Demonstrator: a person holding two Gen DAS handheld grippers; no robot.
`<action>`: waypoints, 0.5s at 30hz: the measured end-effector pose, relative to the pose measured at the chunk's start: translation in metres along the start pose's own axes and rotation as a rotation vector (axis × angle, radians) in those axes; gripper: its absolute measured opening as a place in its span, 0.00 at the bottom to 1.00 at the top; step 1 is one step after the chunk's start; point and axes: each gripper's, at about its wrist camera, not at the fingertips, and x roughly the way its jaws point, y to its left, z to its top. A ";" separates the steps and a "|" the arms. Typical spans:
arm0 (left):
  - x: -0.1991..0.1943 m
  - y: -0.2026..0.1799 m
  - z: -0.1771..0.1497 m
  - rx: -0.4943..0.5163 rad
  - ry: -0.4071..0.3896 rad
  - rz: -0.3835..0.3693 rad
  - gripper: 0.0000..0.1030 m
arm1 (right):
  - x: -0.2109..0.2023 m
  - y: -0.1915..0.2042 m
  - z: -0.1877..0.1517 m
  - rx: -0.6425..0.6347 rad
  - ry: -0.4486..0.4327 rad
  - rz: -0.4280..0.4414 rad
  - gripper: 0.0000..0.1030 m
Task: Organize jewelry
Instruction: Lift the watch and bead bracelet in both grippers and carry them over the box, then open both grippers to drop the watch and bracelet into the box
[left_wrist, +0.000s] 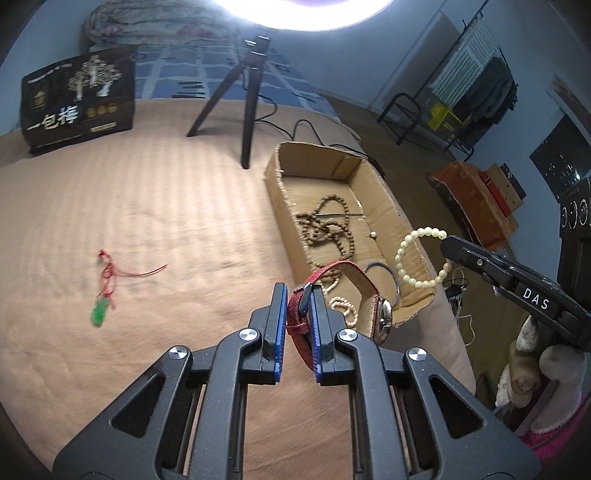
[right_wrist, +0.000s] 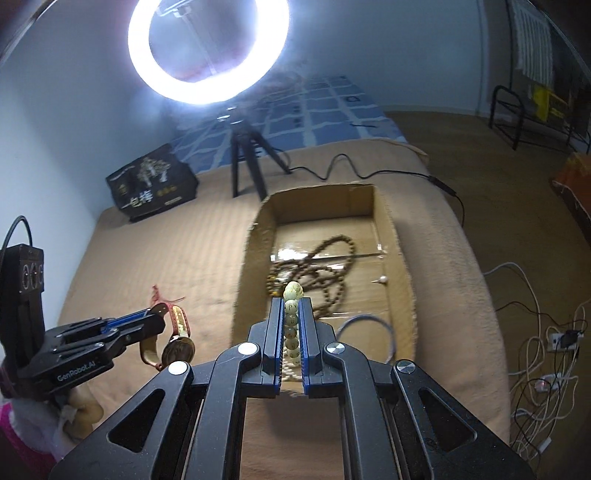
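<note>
I am working over a bed (left_wrist: 129, 221) with a tan blanket. On my left side the blanket is wide and bare, so there is lots of room there. On my right the bed ends close to the box, and the floor (right_wrist: 498, 177) drops away with loose white cords (right_wrist: 535, 350) on it. A black tripod (left_wrist: 247, 103) stands just behind the box, under a bright ring light (right_wrist: 208, 48).

The cardboard box (left_wrist: 273, 199) is open on top with low, torn walls. Inside lies a long string of brown beads (left_wrist: 328, 229) in a tangle, a thin grey ring (right_wrist: 369, 325) near the front, and one tiny pearl pin (right_wrist: 382, 279) by the right wall.

My left gripper (left_wrist: 298, 314) has its jaws clamped on the red strap of a watch (left_wrist: 354, 291). The watch hangs above the front of the box, its round silver face turned down.

My right gripper (right_wrist: 291, 325) has its jaws pressed together on a bracelet (left_wrist: 421, 254) of pale, creamy beads. It hangs in the air over the front right corner of the box.

A green pendant (left_wrist: 100, 312) on a red cord lies alone on the blanket, well apart on the left.
</note>
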 end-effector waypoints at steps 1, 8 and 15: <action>0.005 -0.003 0.002 0.001 0.001 -0.003 0.10 | 0.002 -0.003 0.001 0.003 0.003 -0.005 0.06; 0.028 -0.024 0.012 0.031 0.004 -0.020 0.10 | 0.017 -0.021 0.005 0.020 0.028 -0.048 0.06; 0.049 -0.037 0.013 0.058 0.024 -0.018 0.10 | 0.032 -0.033 0.007 0.034 0.053 -0.087 0.06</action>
